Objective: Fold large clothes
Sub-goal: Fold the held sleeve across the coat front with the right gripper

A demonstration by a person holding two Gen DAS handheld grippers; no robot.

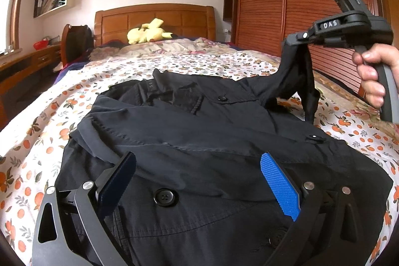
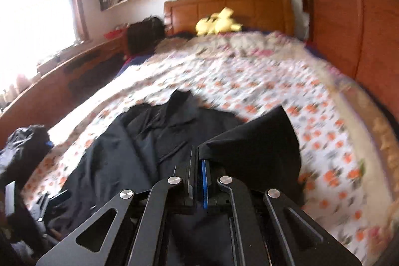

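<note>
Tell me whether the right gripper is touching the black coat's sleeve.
Touching. The left wrist view shows the right gripper shut on the sleeve, lifting it off the bed.

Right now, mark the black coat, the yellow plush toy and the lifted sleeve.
black coat (image 1: 199, 141): left wrist view, on the front panel.
yellow plush toy (image 1: 147, 34): left wrist view, on its body by the headboard.
lifted sleeve (image 1: 294, 76): left wrist view, on the cloth hanging below the right tool.
</note>
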